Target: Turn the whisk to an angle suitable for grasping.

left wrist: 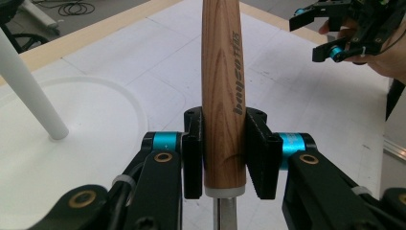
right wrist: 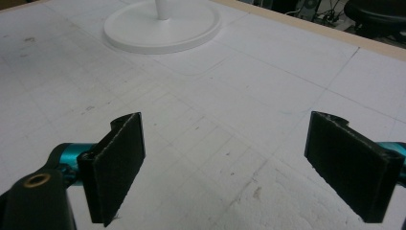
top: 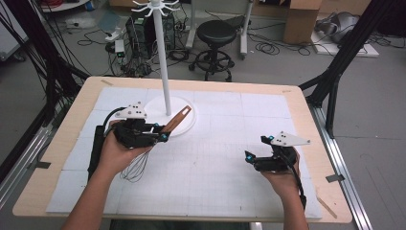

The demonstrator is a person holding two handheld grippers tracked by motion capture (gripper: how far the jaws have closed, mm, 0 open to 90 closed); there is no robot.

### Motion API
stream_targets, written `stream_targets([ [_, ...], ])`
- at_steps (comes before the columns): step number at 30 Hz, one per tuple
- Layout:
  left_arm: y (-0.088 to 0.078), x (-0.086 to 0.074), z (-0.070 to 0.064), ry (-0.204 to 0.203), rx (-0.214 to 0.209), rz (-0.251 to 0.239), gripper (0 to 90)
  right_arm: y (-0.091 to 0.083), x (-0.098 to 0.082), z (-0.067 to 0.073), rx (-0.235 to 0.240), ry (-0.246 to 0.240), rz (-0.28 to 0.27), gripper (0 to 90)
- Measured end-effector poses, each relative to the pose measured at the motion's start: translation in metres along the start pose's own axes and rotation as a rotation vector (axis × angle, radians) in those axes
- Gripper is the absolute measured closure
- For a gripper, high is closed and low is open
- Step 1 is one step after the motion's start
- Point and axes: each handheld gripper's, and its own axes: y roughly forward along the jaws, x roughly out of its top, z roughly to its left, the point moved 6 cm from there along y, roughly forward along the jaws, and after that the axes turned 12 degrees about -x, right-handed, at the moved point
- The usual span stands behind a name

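The left gripper [left wrist: 224,153] clamps a whisk's wooden handle [left wrist: 223,91]; the high view alone shows its wire loops [top: 136,168] hanging beneath that hand. The right gripper [right wrist: 249,167], jaws wide apart, holds nothing, the stand's round base [right wrist: 163,28] well ahead.

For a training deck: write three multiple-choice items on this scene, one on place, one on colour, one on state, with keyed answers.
1. Where is the white stand's base?
A. far-left part of the mat
B. right edge
C. on the floor

2. The whisk handle is
A. blue
B. brown wood
C. green

3. The right claw is
A. shut on a cup
B. shut on nothing
C. open

Answers: 1 A, the high view shows it left of centre, far side. 2 B, grain shows between the left claw's jaws. 3 C, its jaws stand wide apart.
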Motion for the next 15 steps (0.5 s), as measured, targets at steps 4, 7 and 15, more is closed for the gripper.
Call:
stream_targets([
  [4,-0.005,0.003,0.001,0.001,-0.009,-0.015,70.8,0.000,0.001,-0.001,0.001,-0.003,-0.011,12.5],
  [7,-0.012,0.009,0.003,0.021,-0.013,-0.047,70.8,0.000,0.001,-0.001,0.000,-0.002,-0.007,12.5],
  [15,-0.028,0.019,0.005,0.066,-0.024,-0.123,70.8,-0.001,0.002,-0.001,0.003,-0.002,-0.016,12.5],
])
